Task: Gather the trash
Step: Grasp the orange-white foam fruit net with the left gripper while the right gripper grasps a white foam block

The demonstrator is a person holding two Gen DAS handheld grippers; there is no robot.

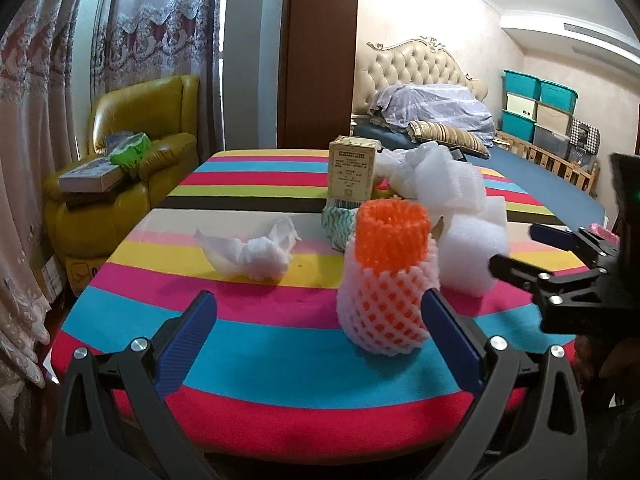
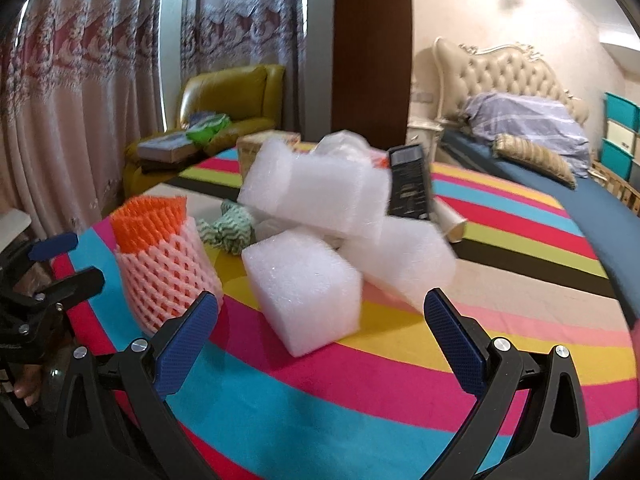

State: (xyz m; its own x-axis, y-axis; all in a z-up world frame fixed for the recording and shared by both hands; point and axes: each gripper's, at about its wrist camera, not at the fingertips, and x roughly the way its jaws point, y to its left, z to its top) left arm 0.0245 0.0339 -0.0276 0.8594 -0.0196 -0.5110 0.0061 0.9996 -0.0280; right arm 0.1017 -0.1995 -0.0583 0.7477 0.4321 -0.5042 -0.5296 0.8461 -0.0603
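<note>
print on three things, none of it readable

the tan carton standing on the striped table carries a block of small dark print down its near face and a barcode at the bottom edge, but the characters are too small and soft to make out. the black box leaning against the white foam blocks has pale lines of lettering on its face, blurred past reading. a cardboard box on the floor under the yellow armchair shows a dark printed mark, partly cut off and illegible.
</note>
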